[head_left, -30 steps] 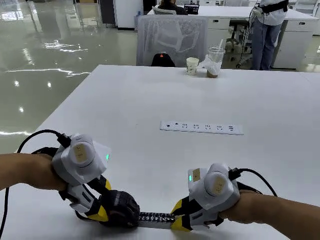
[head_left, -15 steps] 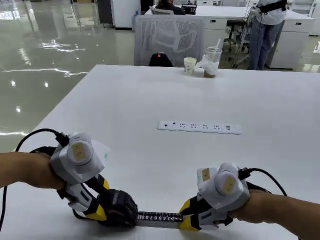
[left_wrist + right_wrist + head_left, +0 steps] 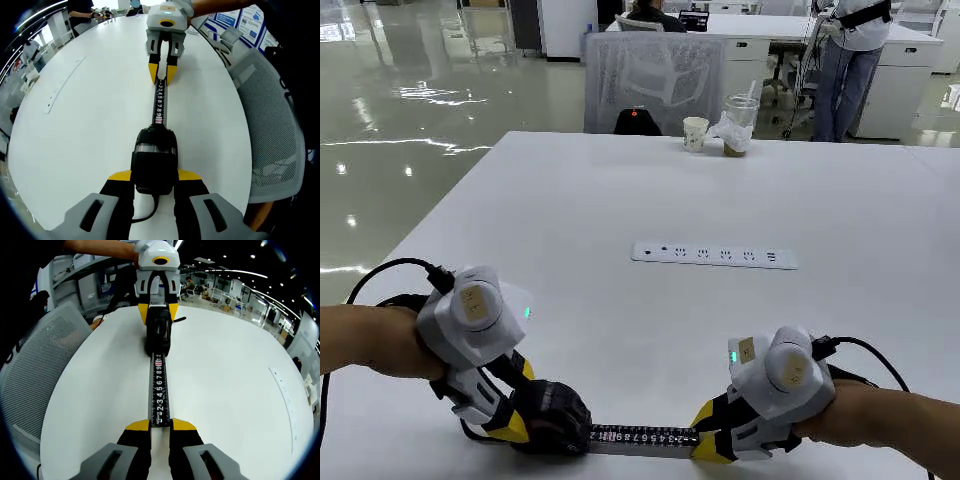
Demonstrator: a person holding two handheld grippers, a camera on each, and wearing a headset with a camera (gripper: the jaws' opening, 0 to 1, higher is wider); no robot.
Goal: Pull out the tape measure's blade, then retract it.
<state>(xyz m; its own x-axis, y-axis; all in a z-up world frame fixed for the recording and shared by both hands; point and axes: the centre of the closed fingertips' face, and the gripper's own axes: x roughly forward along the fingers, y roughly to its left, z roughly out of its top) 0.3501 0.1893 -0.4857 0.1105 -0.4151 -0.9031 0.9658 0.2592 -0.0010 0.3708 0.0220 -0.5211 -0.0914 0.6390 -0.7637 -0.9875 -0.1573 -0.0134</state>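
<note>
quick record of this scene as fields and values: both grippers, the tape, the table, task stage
left gripper: shut on tape measure case
right gripper: shut on the blade at its tip
blade: drawn out, stretched straight from case to right gripper, numbers facing up
table: white; power strip mid-table, cups at far edge
task stage: blade pulled out, not yet retracted

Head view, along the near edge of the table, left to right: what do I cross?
Left claw → tape measure case → blade → right claw.
</note>
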